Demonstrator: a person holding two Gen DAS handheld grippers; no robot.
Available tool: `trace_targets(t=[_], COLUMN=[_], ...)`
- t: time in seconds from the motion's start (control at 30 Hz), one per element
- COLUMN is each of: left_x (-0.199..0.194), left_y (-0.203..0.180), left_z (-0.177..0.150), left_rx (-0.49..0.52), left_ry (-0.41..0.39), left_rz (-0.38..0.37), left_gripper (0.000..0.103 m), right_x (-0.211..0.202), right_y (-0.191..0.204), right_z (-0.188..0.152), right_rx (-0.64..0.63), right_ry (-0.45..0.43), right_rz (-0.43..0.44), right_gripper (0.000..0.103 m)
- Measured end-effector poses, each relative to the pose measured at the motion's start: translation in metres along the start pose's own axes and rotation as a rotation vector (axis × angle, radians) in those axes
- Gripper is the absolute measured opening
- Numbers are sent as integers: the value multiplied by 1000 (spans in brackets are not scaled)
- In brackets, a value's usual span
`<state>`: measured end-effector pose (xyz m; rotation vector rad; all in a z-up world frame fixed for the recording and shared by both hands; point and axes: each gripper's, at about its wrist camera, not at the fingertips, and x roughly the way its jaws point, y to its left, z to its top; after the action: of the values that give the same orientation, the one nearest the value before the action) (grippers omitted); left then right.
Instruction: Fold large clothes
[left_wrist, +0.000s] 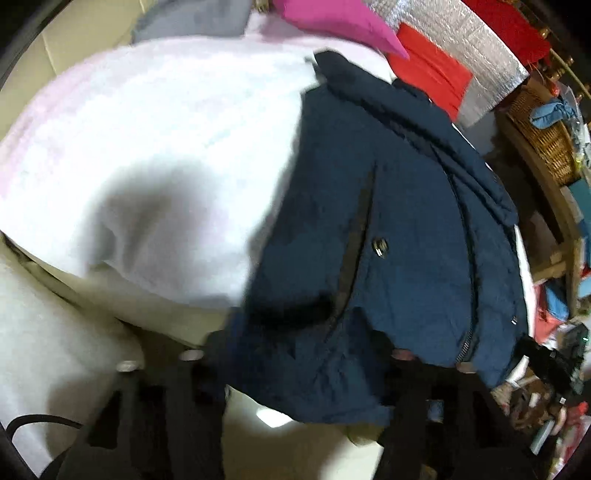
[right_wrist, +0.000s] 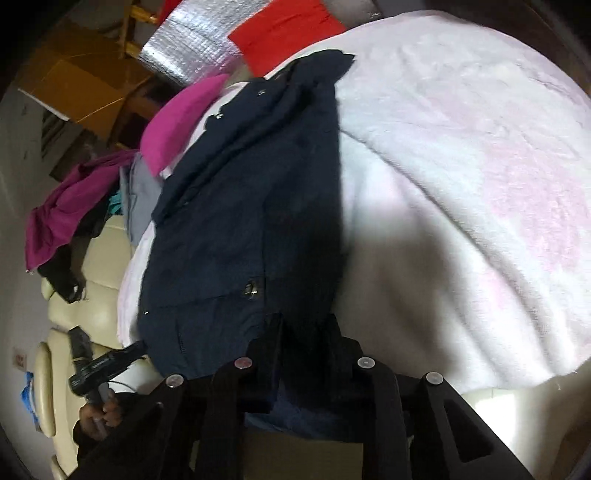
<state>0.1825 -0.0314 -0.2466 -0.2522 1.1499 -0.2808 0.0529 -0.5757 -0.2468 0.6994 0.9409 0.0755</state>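
Pale pink-white blanket (right_wrist: 461, 166) covers the sofa (right_wrist: 99, 295); everything placed relative to it. Navy jacket (left_wrist: 369, 221) lies spread on the blanket, near hem hanging off the blanket's front edge. Looks like an early fold stage: jacket mostly flat, collar end far from the hem, no tidy fold visible; halves still to bring together. Pink cloth (left_wrist: 332, 22), red cloth (left_wrist: 428, 70) and a silver foil sheet (right_wrist: 192, 40) sit beyond the blanket's far edge.

Left tool (left_wrist: 306, 354) fingers stand apart, jacket hem between them, not pinched as far as visible. Right tool (right_wrist: 303, 332) fingers close together, clamped on the jacket hem. Snap button (right_wrist: 251, 288) near the hem. No readable writing or brand.
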Motion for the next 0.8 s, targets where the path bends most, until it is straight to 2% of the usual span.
trace_targets(t=[0.07, 0.1, 0.13, 0.17, 0.2, 0.23, 0.27, 0.33, 0.4, 0.47, 0.67, 0.8], left_x=[-1, 3, 9, 17, 23, 24, 20, 12, -3, -12, -26, -32], left_y=[-3, -7, -10, -12, -14, -15, -23, -39, -54, -62, -70, -84], left_z=[2, 3, 3, 2, 1, -1, -2, -2, -2, -4, -2, 4], left_rx=[32, 55, 68, 80, 96, 114, 151, 212, 287, 326, 341, 377], left_ry=[-33, -36, -23, 1, 21, 18, -17, -91, -181, -236, -272, -326], left_rz=[62, 120, 162, 190, 209, 227, 264, 305, 359, 402, 383, 387], left_gripper=[73, 75, 75, 75, 75, 75, 75, 75, 75, 75, 75, 75], right_x=[-6, -8, -10, -10, -9, -5, -2, 4, -1, -7, -13, -19], right_y=[-2, -3, -4, -5, -1, 2, 8, 24, 35, 41, 55, 59], right_z=[1, 2, 1, 1, -1, -2, -2, -4, -4, -4, 9, 15], right_rx=[8, 8, 13, 24, 24, 3, -23, -93, -130, -140, -120, -113], right_ry=[-49, -77, -95, -100, -100, -92, -84, -82, -130, -168, -240, -276], right_rz=[-24, -61, -102, -117, -102, -82, -86, -126, -118, -106, -42, -7], right_gripper=[26, 39, 65, 77, 79, 78, 77, 68, 67, 67, 67, 67])
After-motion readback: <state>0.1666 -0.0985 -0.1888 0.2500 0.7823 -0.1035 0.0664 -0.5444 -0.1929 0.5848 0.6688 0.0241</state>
